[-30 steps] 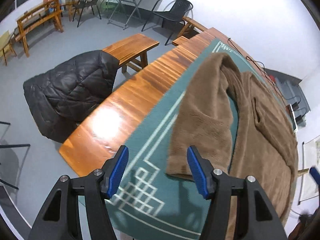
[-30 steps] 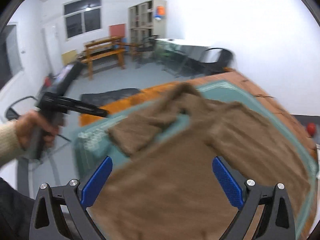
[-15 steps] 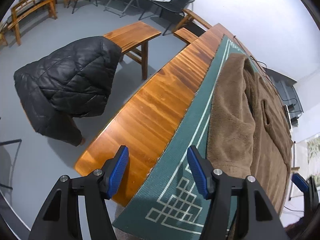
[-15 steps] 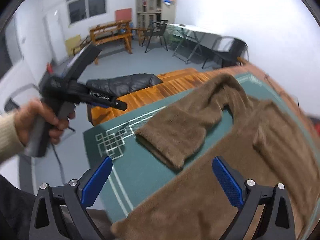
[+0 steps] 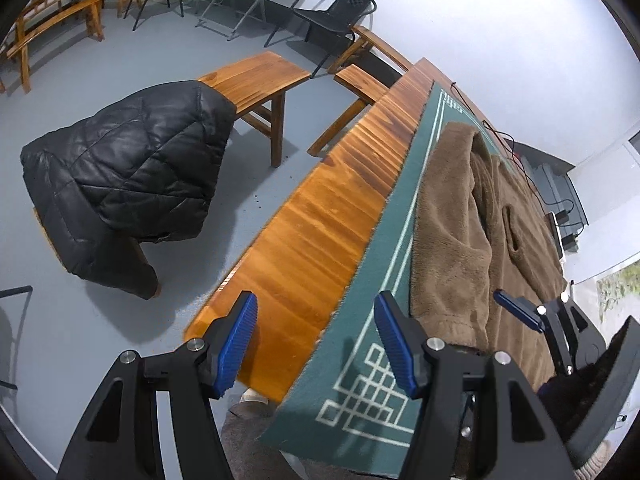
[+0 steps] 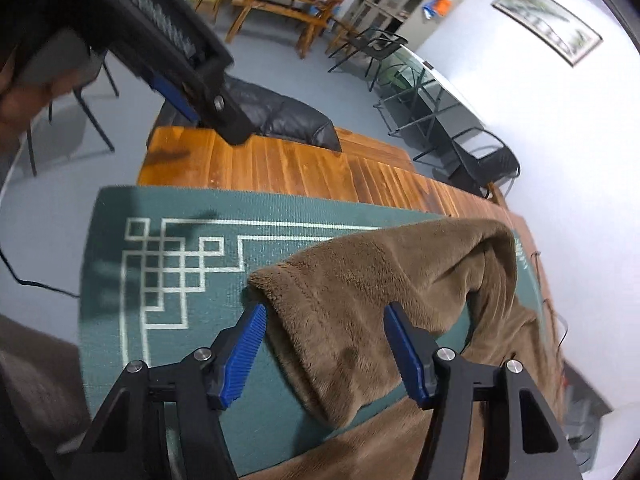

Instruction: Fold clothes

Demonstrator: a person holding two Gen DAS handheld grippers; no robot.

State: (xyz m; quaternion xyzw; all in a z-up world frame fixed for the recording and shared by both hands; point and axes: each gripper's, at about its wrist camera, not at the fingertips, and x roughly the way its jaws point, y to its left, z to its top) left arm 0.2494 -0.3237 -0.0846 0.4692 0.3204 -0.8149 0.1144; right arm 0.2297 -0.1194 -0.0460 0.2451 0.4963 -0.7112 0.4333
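Right wrist view, right gripper [image 6: 322, 350] agape around brown sweater [image 6: 384, 300] sleeve, left wrist view, left gripper [image 5: 316, 344] agape over table edge [image 5: 304, 248]

Left wrist camera looks from the table's near corner along its wooden edge [image 5: 320, 216] toward 1 o'clock; right wrist camera sits close over the sleeve [image 6: 360, 300], facing 12; both share the green mat [image 5: 384, 248]

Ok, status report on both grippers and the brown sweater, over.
Both open: left gripper beside the table edge, right gripper straddling the sleeve cuff. Brown sweater flat on green mat. Nothing in the way.
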